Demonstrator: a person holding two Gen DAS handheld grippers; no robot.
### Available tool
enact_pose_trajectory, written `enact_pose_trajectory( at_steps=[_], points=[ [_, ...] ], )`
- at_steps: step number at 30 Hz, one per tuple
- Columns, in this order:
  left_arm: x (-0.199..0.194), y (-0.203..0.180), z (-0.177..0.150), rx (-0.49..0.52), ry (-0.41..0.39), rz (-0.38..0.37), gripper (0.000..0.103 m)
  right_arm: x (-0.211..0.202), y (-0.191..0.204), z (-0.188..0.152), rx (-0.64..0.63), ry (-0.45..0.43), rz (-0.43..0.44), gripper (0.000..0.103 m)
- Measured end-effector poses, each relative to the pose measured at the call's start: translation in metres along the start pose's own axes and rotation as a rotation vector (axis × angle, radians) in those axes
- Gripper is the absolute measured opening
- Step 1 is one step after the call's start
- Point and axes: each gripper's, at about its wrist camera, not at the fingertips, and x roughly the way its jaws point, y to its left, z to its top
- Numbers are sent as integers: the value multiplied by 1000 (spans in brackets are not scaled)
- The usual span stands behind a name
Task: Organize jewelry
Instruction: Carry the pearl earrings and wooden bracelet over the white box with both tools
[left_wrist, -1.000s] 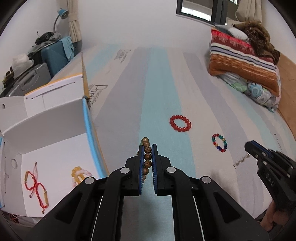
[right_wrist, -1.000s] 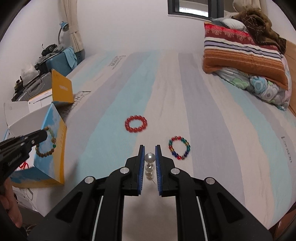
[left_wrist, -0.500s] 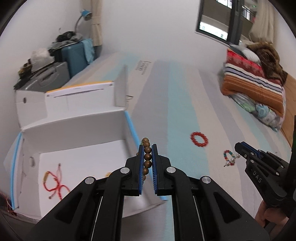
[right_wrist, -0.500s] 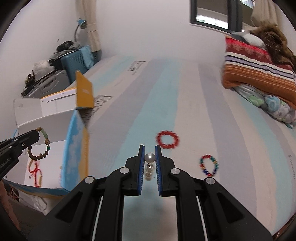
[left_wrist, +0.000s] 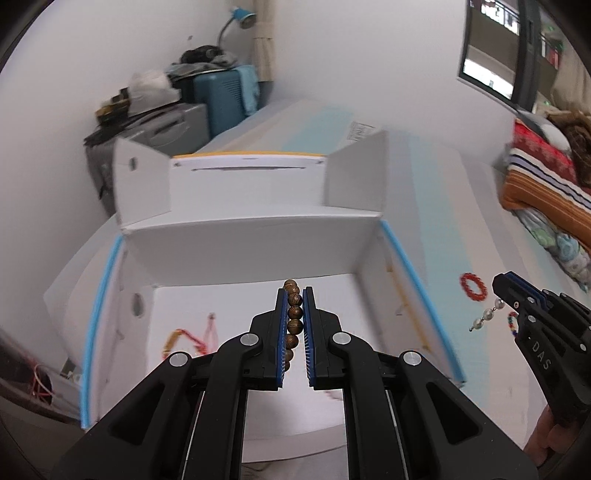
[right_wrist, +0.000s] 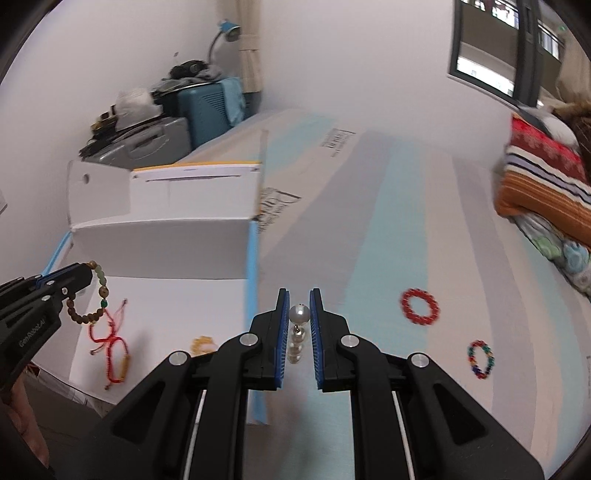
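Inside white box (right_wrist: 155, 258): red cord bracelets (right_wrist: 110, 343); claws clamping wooden bracelet (left_wrist: 293, 321), pearl strand (right_wrist: 298, 332)

The striped bed (right_wrist: 388, 229) is carrying the open white box (right_wrist: 159, 254) at its left edge. A red bead bracelet (right_wrist: 420, 306) is lying on the bed to the right of the box, and a multicolored bead bracelet (right_wrist: 480, 359) (smaller) is lying farther right. Striped pillows (right_wrist: 543, 181) are resting well beyond the box, far right.
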Motion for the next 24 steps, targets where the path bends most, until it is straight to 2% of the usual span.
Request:
enact_pose_trajectory(
  at_steps=[3, 10, 15, 24],
  points=[
    [3, 18, -3, -26, 7, 31, 8, 3, 23, 4, -24, 2, 22, 10],
    [23, 58, -13, -71, 87, 54, 8, 27, 71, 8, -95, 58, 78, 10],
    [39, 71, -20, -88, 138, 48, 8, 47, 92, 5, -119, 106, 99, 10],
    [66, 74, -26, -83, 213, 69, 8, 77, 107, -6, -128, 179, 71, 10]
  ],
)
